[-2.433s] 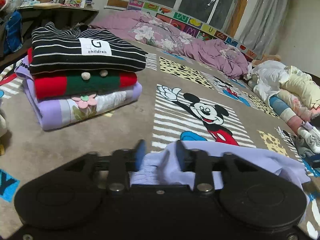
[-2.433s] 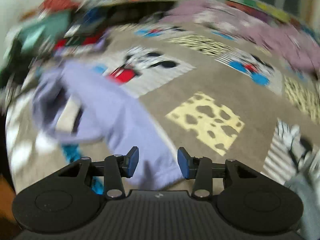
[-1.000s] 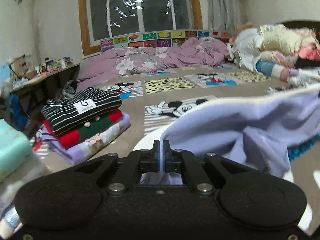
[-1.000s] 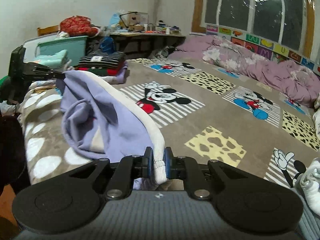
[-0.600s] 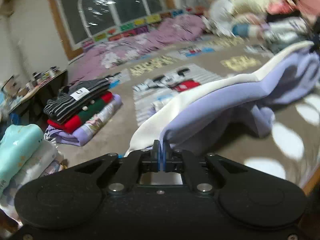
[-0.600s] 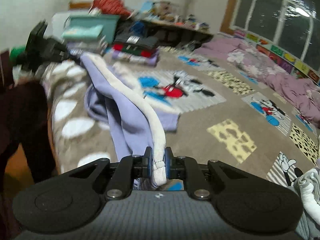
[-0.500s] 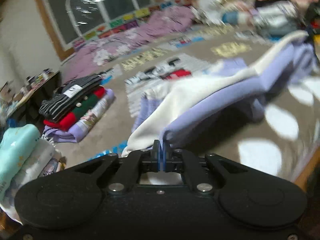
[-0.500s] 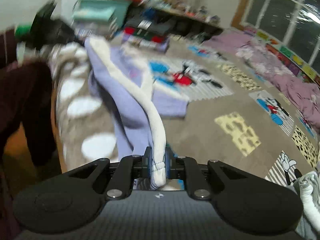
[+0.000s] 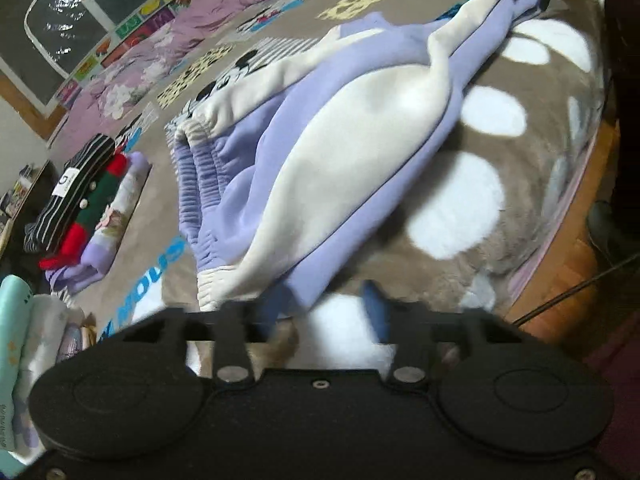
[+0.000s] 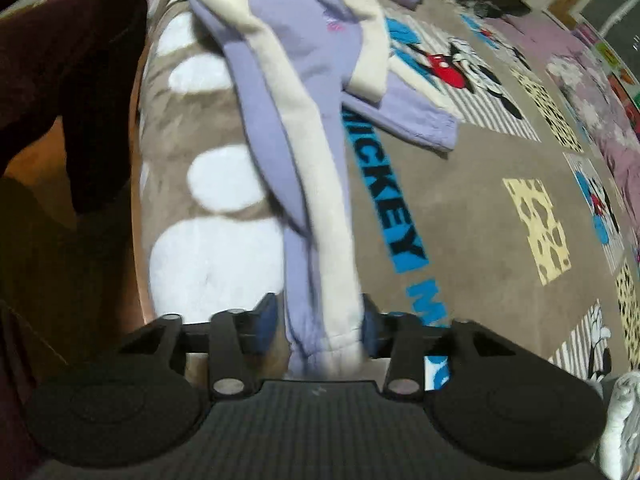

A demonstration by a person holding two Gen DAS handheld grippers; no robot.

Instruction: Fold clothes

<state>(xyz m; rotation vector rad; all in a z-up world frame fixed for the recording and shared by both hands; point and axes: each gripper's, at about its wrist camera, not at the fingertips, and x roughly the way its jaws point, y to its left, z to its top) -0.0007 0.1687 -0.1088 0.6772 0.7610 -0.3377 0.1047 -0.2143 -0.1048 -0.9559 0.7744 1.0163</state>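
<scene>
A lavender and cream sweatshirt [image 9: 360, 152] lies stretched along the near edge of the spotted brown blanket. It is loosely doubled over lengthwise, rumpled rather than flat. Its ribbed lavender hem, gathered into folds, faces the striped Mickey panel. One cream sleeve with an elastic cuff lies across the top. In the right wrist view the garment [image 10: 296, 120] runs as a long narrow strip, its lavender sleeve splayed sideways over the blue lettering.

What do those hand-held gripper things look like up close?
Each is matte black plastic with two round discs, silver screws and blue-padded fingers. The left hand-held gripper has a smooth body; the right hand-held gripper has a ribbed top. A dark maroon sleeve shows beside it.
</scene>
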